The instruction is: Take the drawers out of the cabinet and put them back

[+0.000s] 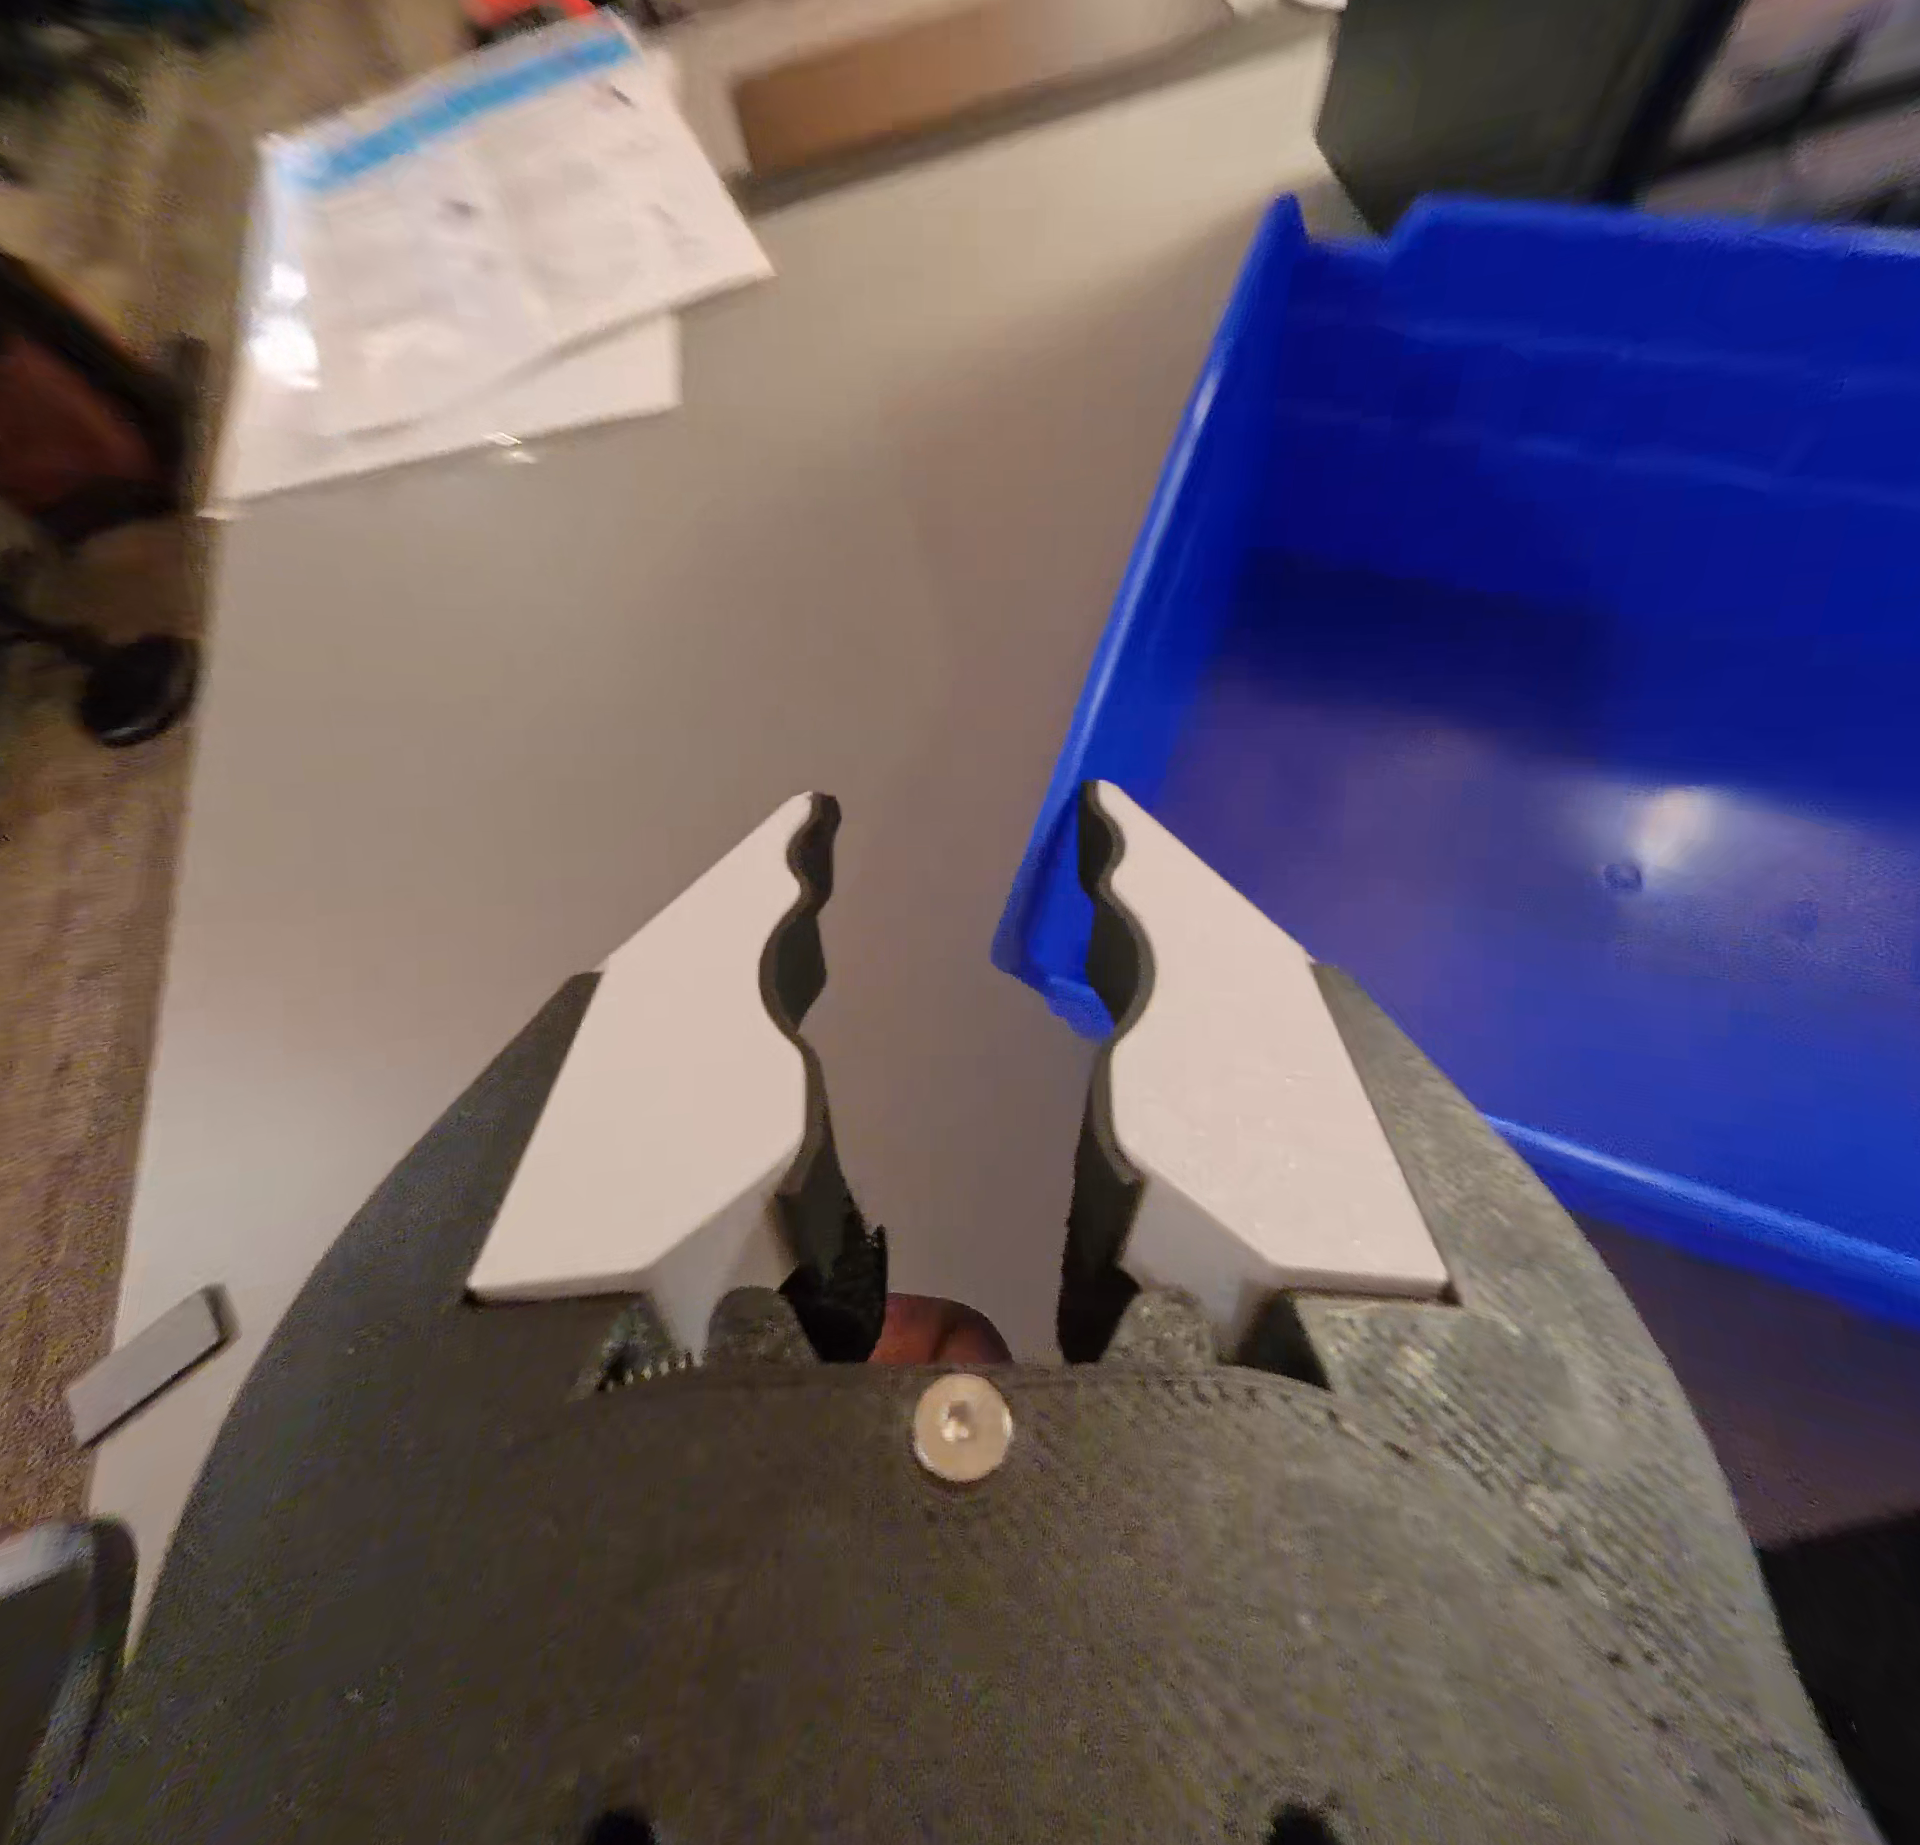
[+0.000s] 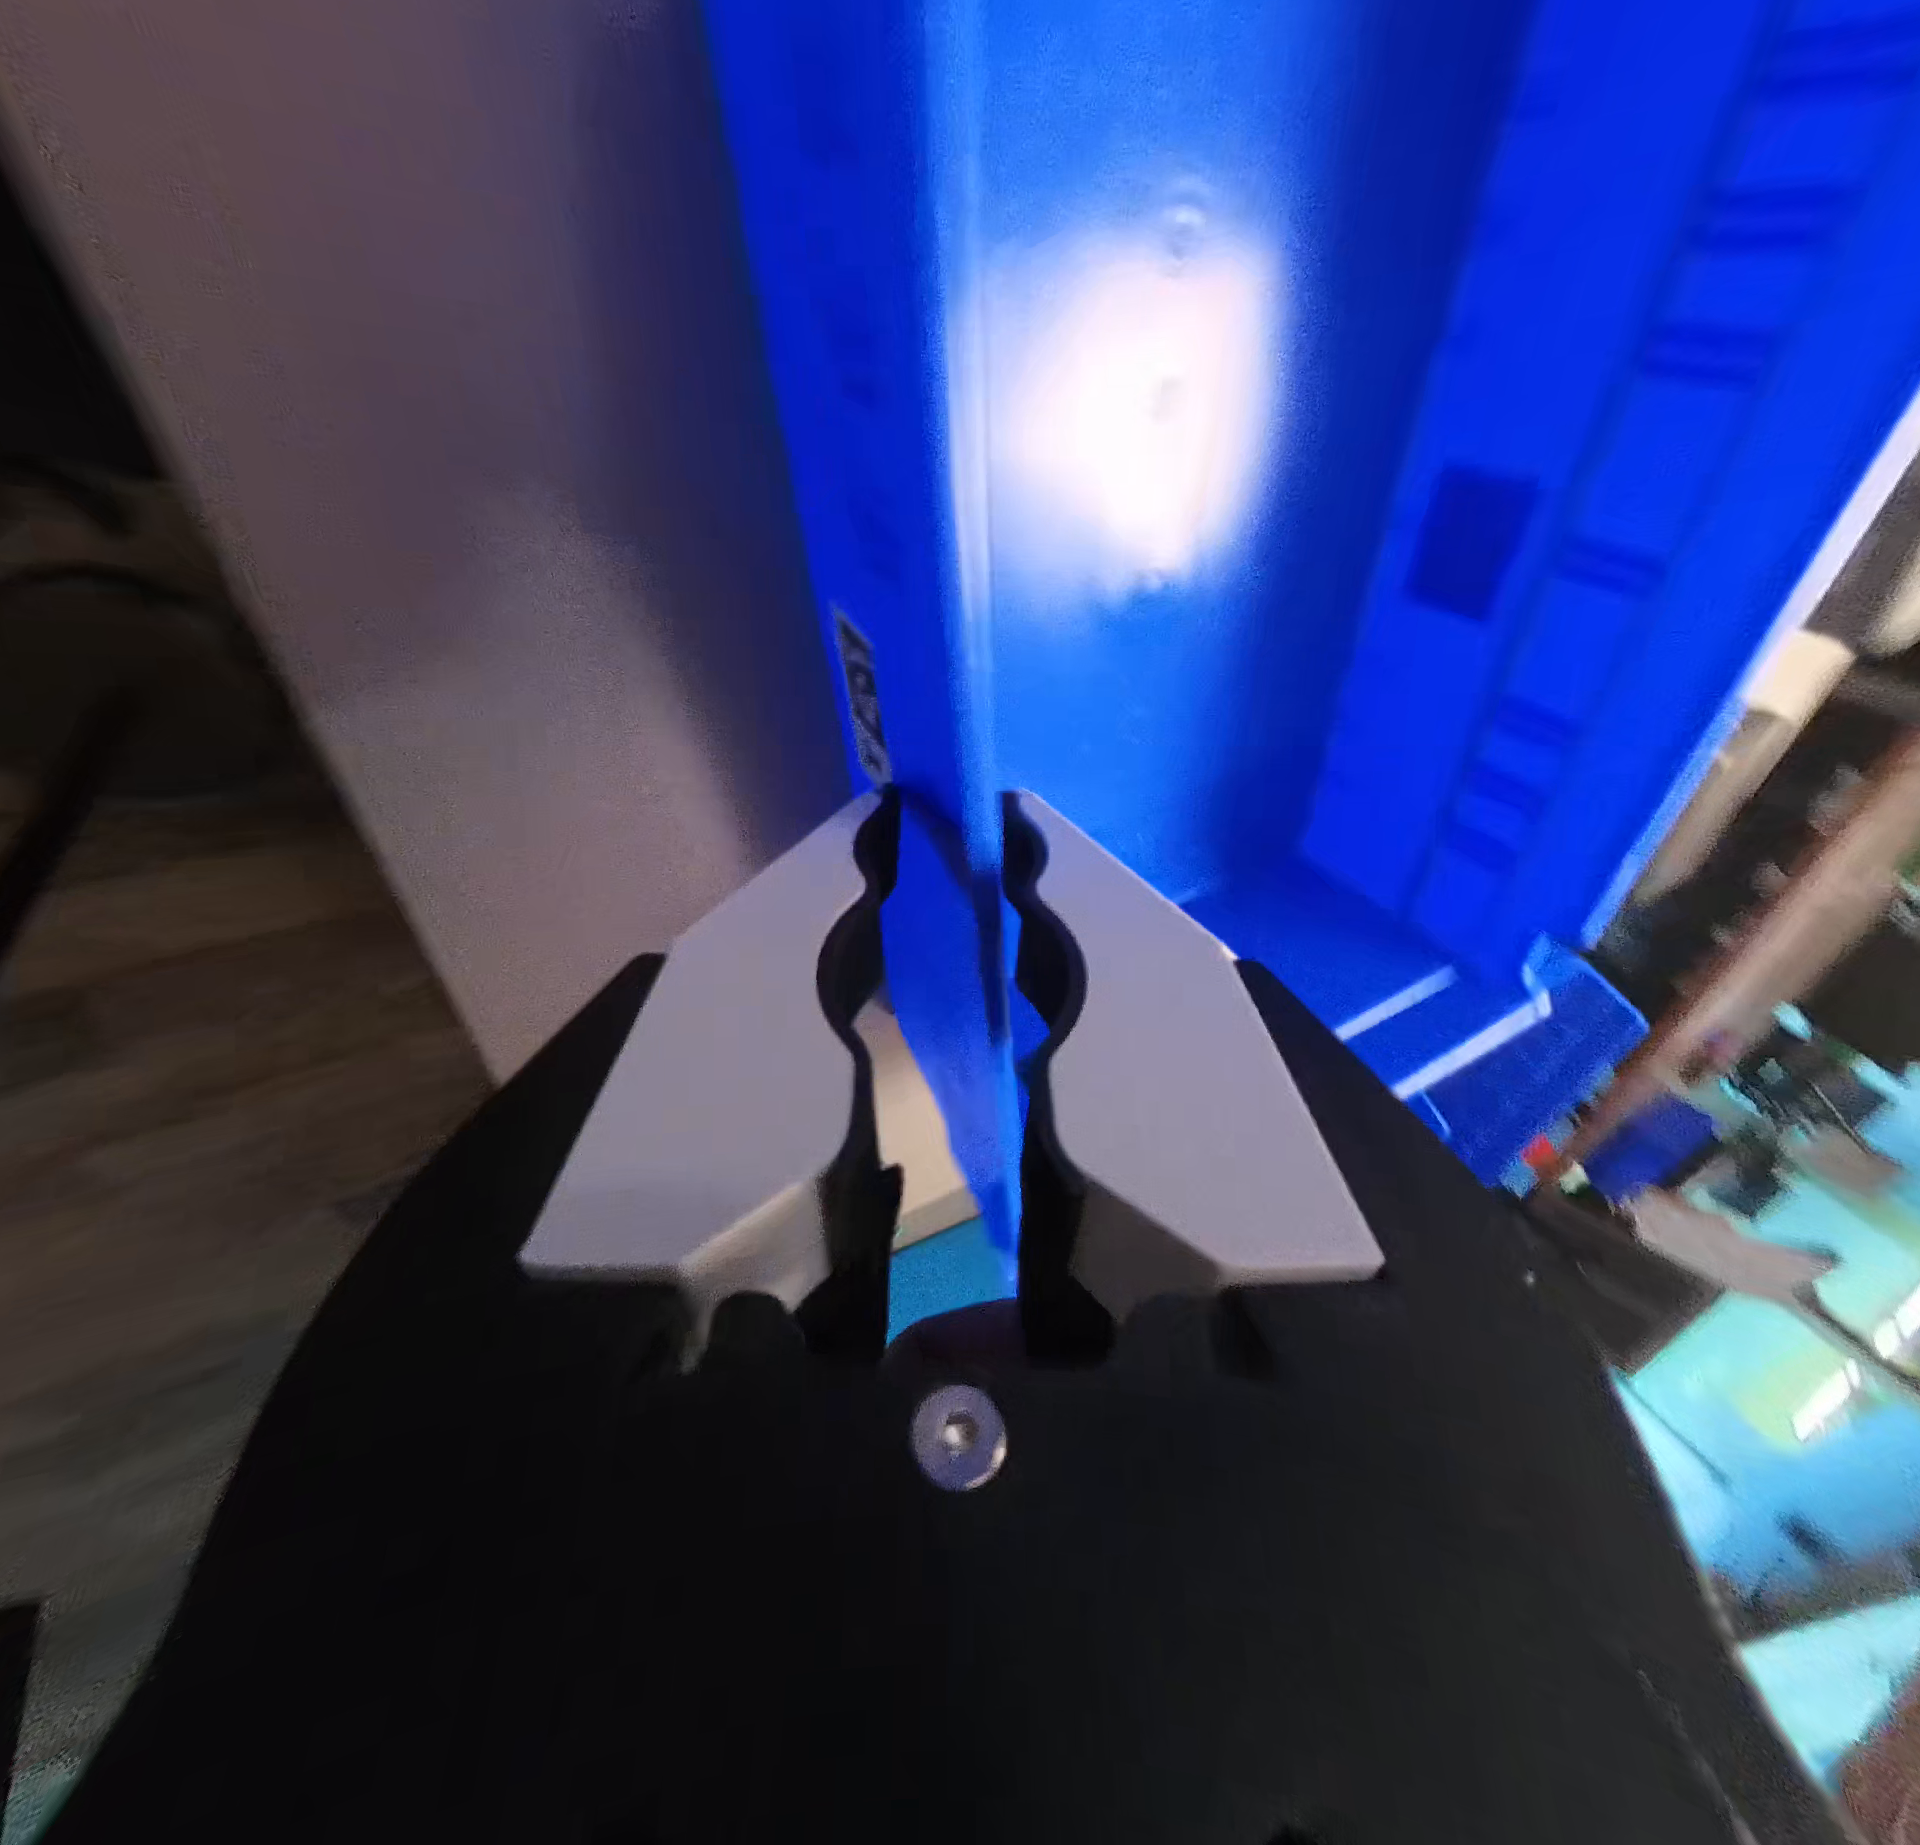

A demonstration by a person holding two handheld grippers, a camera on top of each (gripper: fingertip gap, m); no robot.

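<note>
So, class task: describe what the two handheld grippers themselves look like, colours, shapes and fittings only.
Both match: the left gripper and right gripper have rough black bodies, a silver screw at the centre, and two pale grey wedge fingers lined with wavy black pads. No cables, markings or sleeves show.

Both wrist views were smeared by motion. In the left view the blue drawer (image 1: 1507, 652) ran off the right edge, and its near corner was covered by the left gripper's (image 1: 958, 860) right finger (image 1: 1195, 964). Papers in a clear sleeve (image 1: 468, 257) at the far end of the white table (image 1: 623, 704) were too blurred to read. Dark shapes along the left edge could not be identified. In the right view the drawer wall (image 2: 1091, 393) was washed out by a white glare; a small label (image 2: 860, 694) on it was illegible. The clutter at right (image 2: 1766, 1172) was unresolvable.
</note>
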